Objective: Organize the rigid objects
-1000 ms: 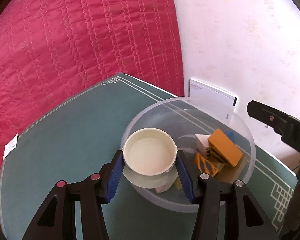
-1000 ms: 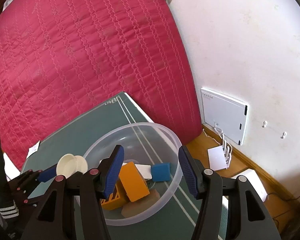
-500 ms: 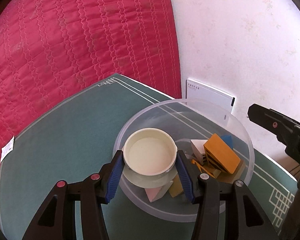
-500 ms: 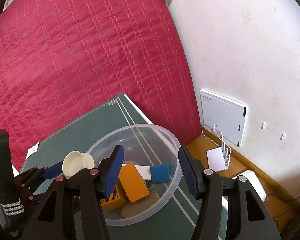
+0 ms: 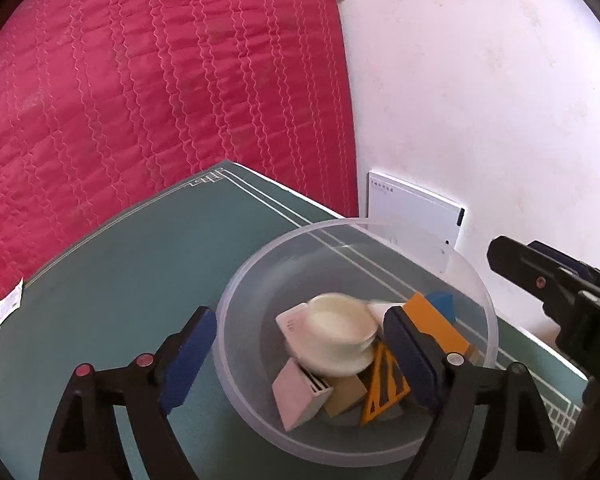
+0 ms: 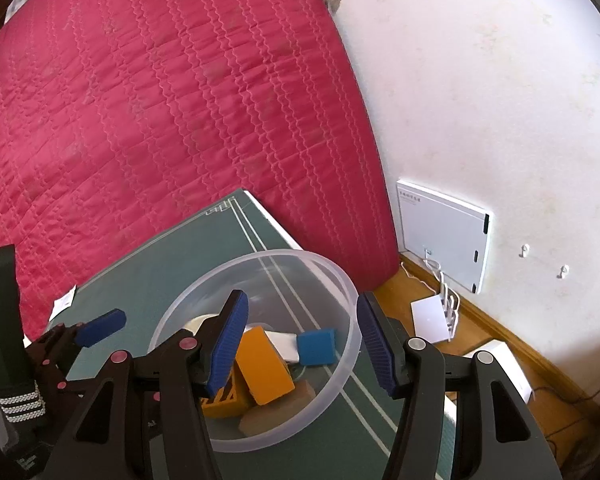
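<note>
A: Left gripper (image 5: 296,354) — jaws have just been opening, now spread wide with nothing pressed between the pads. The cream cup (image 5: 338,334) lies loose, blurred, on the pile inside the clear bowl (image 5: 252,284).

B: Cup's bearing from the fingers?

A: Between them but toward the 2 o'clock side, close to the inner face of the right-hand finger and well apart from the left-hand one. It is round, so no long axis to speak of; the mouth faces up, tilted.

B: Right gripper (image 6: 300,340)?

A: Part open, empty, hanging over the bowl's rim at about 3 o'clock of the orange block (image 6: 264,364) and blue block (image 6: 316,346). The left one is nearer the cup.

B: Judgement on the next move?

A: The cup looks delivered; the left hand would pull clear.

B: Any writing?

A: Small print on the white wall panel (image 6: 440,232), too small to read. A white tag (image 5: 10,306) at the table (image 5: 120,264) edge, illegible.
</note>
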### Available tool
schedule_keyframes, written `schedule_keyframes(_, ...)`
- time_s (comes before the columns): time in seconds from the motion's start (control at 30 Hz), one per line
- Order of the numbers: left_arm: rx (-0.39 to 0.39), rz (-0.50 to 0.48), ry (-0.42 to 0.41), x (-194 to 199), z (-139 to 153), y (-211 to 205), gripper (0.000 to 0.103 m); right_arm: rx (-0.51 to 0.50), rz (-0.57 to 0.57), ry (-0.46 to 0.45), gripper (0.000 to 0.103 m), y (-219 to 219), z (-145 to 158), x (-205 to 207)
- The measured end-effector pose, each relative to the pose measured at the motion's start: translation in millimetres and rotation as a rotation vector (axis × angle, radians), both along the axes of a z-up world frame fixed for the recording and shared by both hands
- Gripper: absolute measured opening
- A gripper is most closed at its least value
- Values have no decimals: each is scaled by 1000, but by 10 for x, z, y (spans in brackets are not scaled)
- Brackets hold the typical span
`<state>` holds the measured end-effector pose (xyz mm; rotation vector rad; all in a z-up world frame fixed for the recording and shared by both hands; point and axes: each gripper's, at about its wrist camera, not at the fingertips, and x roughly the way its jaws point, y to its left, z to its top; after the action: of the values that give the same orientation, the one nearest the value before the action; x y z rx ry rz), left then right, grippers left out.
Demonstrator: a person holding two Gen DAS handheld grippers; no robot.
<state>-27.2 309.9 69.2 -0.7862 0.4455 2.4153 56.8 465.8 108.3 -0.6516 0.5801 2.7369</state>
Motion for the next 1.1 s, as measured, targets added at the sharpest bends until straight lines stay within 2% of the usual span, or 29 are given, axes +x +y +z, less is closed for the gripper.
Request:
schedule_keyframes(0.17, 2, 33, -35, -79, -65, -104, 90, 4, -7, 4, 62, -2, 8, -4)
schedule_keyframes(0.37, 7, 82, -48, -135, -91, -291, 100, 1, -21, 1, 73, 40, -21, 26)
schedule_keyframes(0.63, 15, 150, -39, -97, -60, -530, 102, 38, 12, -18, 99, -23, -27, 73)
schedule_keyframes(0.8, 17, 177, -13, 24, -42, -654, 102, 92, 58, -38, 102, -157, -52, 126)
schedule_keyframes(1.1, -35, 181, 53, 214, -70, -656, 102, 230, 145, -93, 103, -518, -146, 184)
